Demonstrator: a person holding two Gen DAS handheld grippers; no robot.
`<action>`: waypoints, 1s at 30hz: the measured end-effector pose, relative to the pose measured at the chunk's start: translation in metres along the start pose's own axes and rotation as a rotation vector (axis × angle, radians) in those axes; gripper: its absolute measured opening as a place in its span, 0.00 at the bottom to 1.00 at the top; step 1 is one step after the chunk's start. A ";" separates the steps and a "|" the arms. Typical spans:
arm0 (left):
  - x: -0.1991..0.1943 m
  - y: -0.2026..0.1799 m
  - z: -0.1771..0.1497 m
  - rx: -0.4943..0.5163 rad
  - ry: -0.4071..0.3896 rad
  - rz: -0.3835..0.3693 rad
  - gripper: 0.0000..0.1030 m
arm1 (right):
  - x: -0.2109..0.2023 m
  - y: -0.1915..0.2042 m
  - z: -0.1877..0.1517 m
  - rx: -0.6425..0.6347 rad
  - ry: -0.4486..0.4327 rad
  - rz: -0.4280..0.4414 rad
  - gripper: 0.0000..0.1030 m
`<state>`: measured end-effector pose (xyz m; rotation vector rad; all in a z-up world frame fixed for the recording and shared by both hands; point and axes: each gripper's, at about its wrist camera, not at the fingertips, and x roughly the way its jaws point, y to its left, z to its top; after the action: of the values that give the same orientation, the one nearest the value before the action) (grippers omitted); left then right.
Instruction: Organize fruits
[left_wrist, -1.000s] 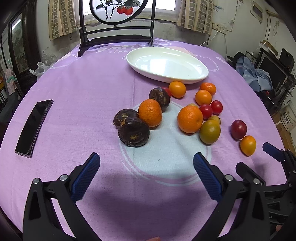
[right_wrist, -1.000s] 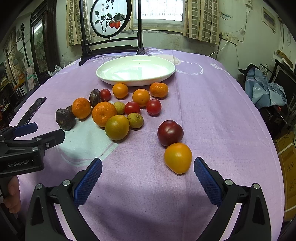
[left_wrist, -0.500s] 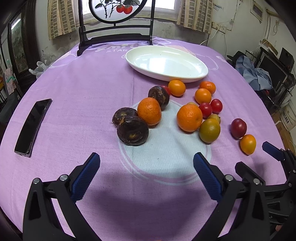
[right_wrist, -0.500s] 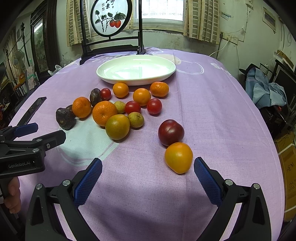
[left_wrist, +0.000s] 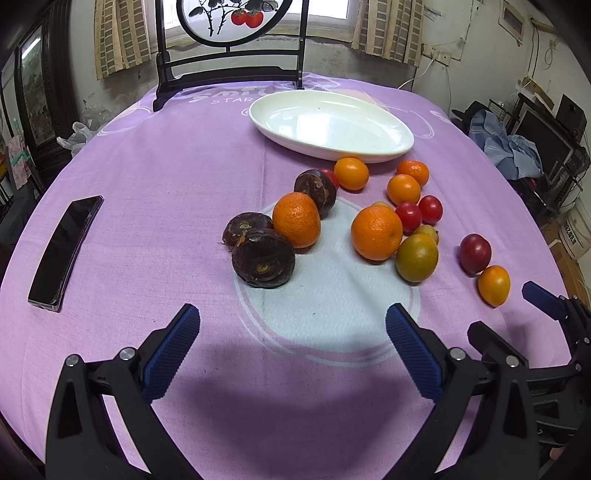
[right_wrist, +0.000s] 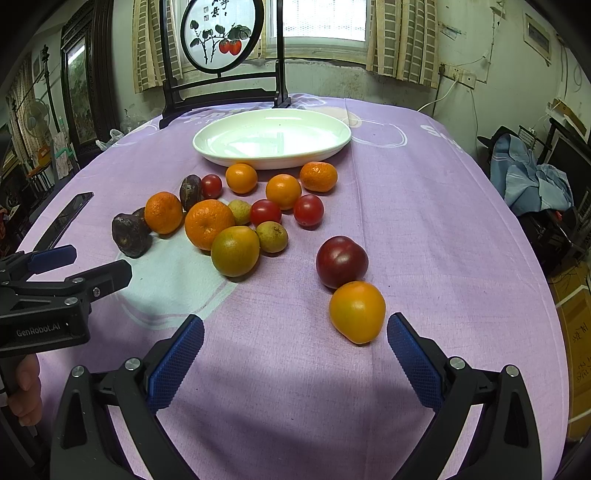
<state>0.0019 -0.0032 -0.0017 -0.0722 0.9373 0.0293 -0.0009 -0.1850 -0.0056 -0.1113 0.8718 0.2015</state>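
Several fruits lie loose on the purple tablecloth: oranges (left_wrist: 376, 232), small red ones (right_wrist: 265, 212), dark brown round ones (left_wrist: 263, 257), a greenish orange (right_wrist: 235, 251), a dark red plum (right_wrist: 341, 261) and a yellow-orange fruit (right_wrist: 357, 311). A white oval plate (left_wrist: 400, 146) (right_wrist: 207, 149) stands bare behind them. My left gripper (left_wrist: 291, 345) is open, short of the nearest brown fruit. My right gripper (right_wrist: 294, 356) is open too, with the yellow-orange fruit just ahead of its right finger.
A black phone (left_wrist: 64, 247) lies on the cloth at the left. A dark wooden stand with a round painted screen (right_wrist: 223, 33) rises behind the plate. Clothes and clutter sit off the table's right edge. A hand (right_wrist: 24, 391) holds the left gripper's handle.
Both grippers have crept slightly forward, so the fruits sit a little lower and nearer in each view. No fruit has moved and both stay open.
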 end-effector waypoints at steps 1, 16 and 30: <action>0.000 0.000 0.000 0.000 0.000 0.000 0.96 | 0.000 0.000 0.000 0.000 0.000 0.000 0.97; 0.000 -0.001 -0.001 -0.002 0.000 0.000 0.96 | -0.001 0.001 -0.001 0.000 0.001 0.000 0.97; 0.000 -0.002 -0.005 -0.002 0.002 -0.004 0.96 | 0.001 0.000 -0.001 0.001 0.001 0.001 0.97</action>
<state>-0.0020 -0.0057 -0.0042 -0.0755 0.9387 0.0266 -0.0014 -0.1853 -0.0067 -0.1099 0.8734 0.2014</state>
